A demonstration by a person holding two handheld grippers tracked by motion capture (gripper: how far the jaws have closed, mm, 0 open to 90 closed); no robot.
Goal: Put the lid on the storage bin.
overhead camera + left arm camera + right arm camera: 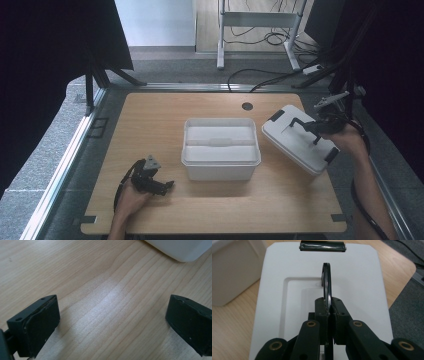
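A white open bin [220, 172] stands in the middle of the wooden table [150, 115]. To its right a white lid [292, 145] with black end latches [275, 116] is tilted. My right gripper [311, 129] is shut on the lid's thin black handle [301, 123]. In the right gripper view the handle [326, 280] arches up from the lid [362, 290], pinched in the gripper [329, 307]. My left gripper [167, 186] rests low at the table's front left, near the bin. Its jaws stand open [112, 325] over bare wood, with nothing between them.
The bin's corner [180, 248] lies just beyond the left gripper. The bin's wall [232, 272] stands to the left of the lid. A round cable hole [247, 106] sits near the table's far edge. The table's right edge and grey floor [409, 305] are close to the lid.
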